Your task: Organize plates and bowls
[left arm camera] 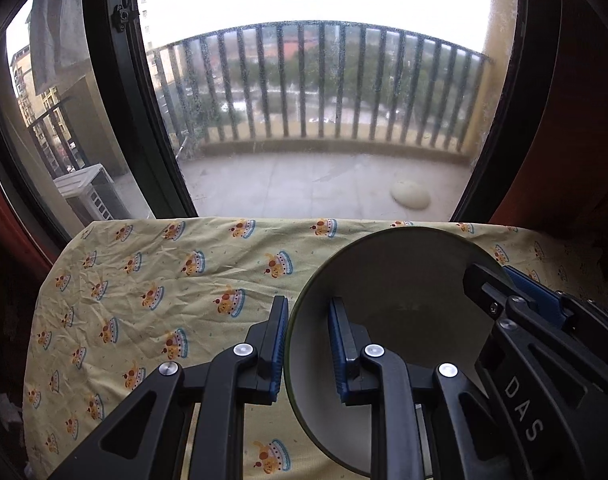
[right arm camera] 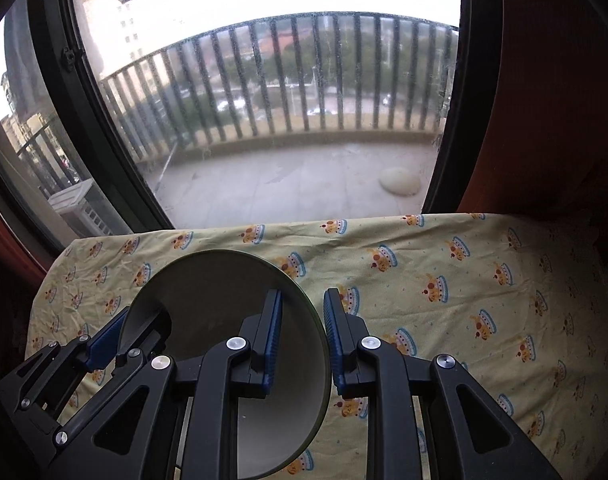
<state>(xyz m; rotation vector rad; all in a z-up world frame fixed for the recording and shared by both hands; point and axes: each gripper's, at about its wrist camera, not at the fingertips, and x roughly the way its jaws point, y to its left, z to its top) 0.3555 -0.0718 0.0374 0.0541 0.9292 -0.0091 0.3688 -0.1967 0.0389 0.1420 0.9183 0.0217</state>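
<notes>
A round bowl with a dark green rim and pale inside [left arm camera: 400, 280] sits on a table with a yellow crown-print cloth [left arm camera: 151, 280]. My left gripper [left arm camera: 307, 344] straddles the bowl's left rim, one finger outside and one inside, with a gap at the pads. My right gripper [right arm camera: 302, 338] straddles the right rim of the same bowl [right arm camera: 215, 288] the same way. Each gripper shows in the other's view: the right one [left arm camera: 516, 292] at the bowl's far side, the left one [right arm camera: 115, 336] at its left side.
The yellow cloth [right arm camera: 464, 300] covers the table up to a large window at the far edge. Dark window frames [left arm camera: 115, 120] stand behind the table. A balcony with railing lies outside. Red-brown wall or curtain [right arm camera: 544, 120] rises at the right.
</notes>
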